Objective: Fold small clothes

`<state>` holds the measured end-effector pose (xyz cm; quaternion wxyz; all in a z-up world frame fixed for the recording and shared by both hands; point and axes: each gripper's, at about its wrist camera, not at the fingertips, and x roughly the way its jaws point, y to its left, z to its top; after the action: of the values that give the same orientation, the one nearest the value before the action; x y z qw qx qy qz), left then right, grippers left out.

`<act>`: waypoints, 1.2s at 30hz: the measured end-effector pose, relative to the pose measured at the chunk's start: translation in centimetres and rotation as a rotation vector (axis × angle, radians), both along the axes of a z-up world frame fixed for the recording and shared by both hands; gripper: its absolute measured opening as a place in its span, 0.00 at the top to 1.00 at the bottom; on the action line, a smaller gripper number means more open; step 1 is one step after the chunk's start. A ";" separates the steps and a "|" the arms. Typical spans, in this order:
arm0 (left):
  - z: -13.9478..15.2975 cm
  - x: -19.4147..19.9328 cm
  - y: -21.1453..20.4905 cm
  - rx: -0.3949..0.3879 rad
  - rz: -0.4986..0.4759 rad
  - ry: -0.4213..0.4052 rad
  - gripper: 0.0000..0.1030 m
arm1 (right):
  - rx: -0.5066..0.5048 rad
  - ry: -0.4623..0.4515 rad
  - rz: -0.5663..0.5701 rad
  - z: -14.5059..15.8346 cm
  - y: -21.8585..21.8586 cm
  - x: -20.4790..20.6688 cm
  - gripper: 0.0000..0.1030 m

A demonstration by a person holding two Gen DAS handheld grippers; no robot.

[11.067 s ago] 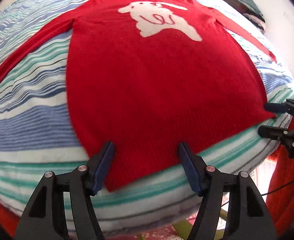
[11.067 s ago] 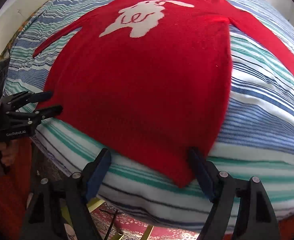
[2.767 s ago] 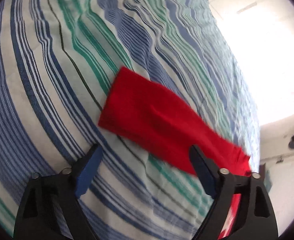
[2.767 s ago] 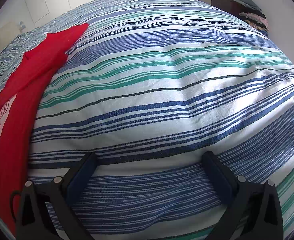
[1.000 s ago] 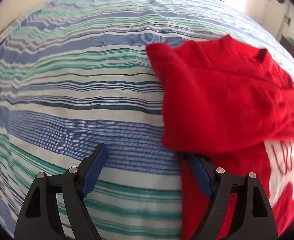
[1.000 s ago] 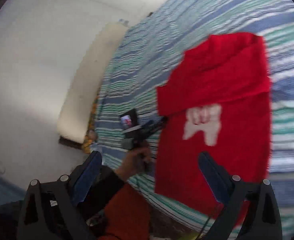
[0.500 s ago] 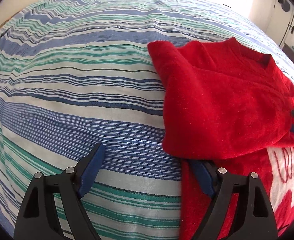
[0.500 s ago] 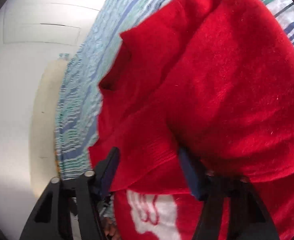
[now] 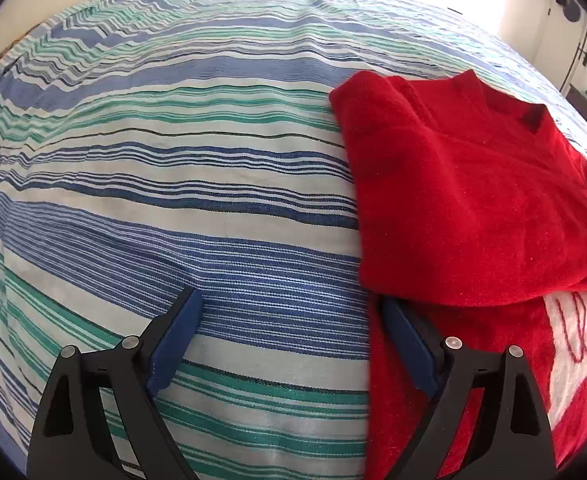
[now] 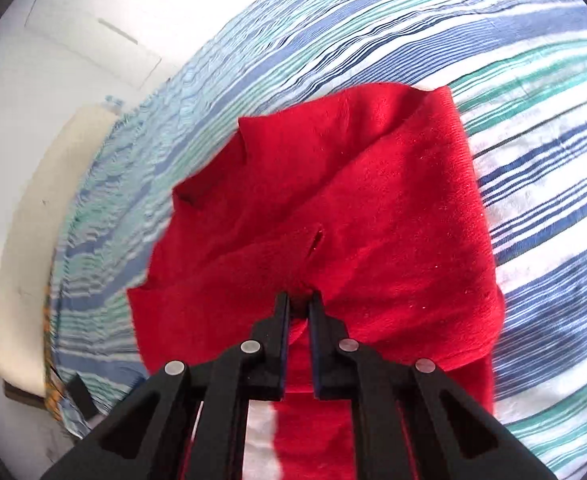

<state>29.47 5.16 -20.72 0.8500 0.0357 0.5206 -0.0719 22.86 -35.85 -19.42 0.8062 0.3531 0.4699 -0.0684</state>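
Right hand-held gripper [image 10: 298, 304]: jaws narrow and closing, a pinch of red sweater [image 10: 333, 220] fabric bunched between them at the folded layer's edge. Left hand-held gripper [image 9: 289, 320]: jaws wide and opening, nothing between them; its right finger sits at the sweater's left edge. One sweater, long axis running away from me, on the striped bed [image 9: 153, 160]. Two grippers.

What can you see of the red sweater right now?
The red sweater looks like a fuzzy knit with a partly covered white motif. Its upper part is folded over the body, neckline showing. It lies on the striped bedspread. The right gripper is closing its jaws on a bunched fold; the left gripper touches its edge with one pad.
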 end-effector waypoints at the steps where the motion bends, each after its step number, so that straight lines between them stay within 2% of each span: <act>1: 0.4 0.0 0.1 0.004 0.002 0.002 0.12 | -0.026 0.027 0.021 -0.2 0.2 0.2 0.77; 2: 1.1 -0.1 0.5 0.004 0.012 -0.002 0.12 | -0.053 0.041 0.045 0.0 0.3 0.3 0.47; 3: 1.9 -0.3 1.0 0.001 0.025 -0.020 0.12 | -0.097 0.018 0.060 0.9 0.1 -0.3 0.28; 5: 3.1 -0.9 2.4 0.014 0.048 -0.072 0.08 | -0.254 -0.044 0.048 3.5 -0.4 -2.6 0.26; 6: 3.6 -1.1 3.5 0.036 0.067 -0.103 0.04 | -0.352 -0.042 0.033 4.5 -0.9 -4.1 0.22; 8: 3.0 -1.1 5.0 0.073 0.098 -0.115 0.03 | -0.526 0.018 -0.036 5.3 -2.5 -7.2 0.16; 10: 0.4 -0.5 6.0 0.107 0.125 -0.047 0.00 | -0.671 0.071 -0.104 4.8 -4.6 -10.7 0.13; 11: -1.2 -0.3 6.2 0.091 0.126 -0.006 0.00 | -0.729 0.122 -0.126 3.7 -5.7 -11.9 0.09; 12: -1.8 -0.8 6.5 0.057 0.130 -0.047 0.00 | -0.755 0.186 -0.132 2.1 -6.7 -12.7 0.07; 13: -1.6 -1.3 6.6 0.049 0.135 -0.087 0.00 | -0.740 0.252 -0.126 0.1 -7.5 -13.3 0.07; 14: -1.5 -1.3 6.5 0.062 0.137 -0.090 0.00 | -0.695 0.293 -0.115 -1.8 -8.2 -13.8 0.00; 15: -1.5 -1.3 6.2 0.083 0.134 -0.086 0.00 | -0.643 0.256 -0.130 -2.9 -8.9 -14.7 0.00; 16: -1.5 -1.3 6.0 0.097 0.129 -0.091 0.00 | -0.618 0.203 -0.157 -2.8 -9.4 -15.3 0.00; 17: -1.5 -1.3 5.9 0.100 0.129 -0.090 0.00 | -0.601 0.195 -0.162 -2.8 -9.6 -15.3 0.00; 23: -1.5 -1.3 6.9 0.031 0.140 -0.079 0.00 | -0.607 0.204 -0.158 -3.4 -9.9 -14.5 0.00; 25: -1.5 -1.2 6.9 0.034 0.139 -0.079 0.00 | -0.607 0.203 -0.159 -2.8 -10.4 -15.6 0.00; 36: -1.6 -1.1 6.8 0.039 0.138 -0.080 0.00 | -0.608 0.202 -0.159 -2.9 -10.3 -15.7 0.00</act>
<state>28.34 11.92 -22.32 0.8723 0.0194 0.4887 -0.0016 7.18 -46.10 -22.35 0.8160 0.1233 0.4766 -0.3030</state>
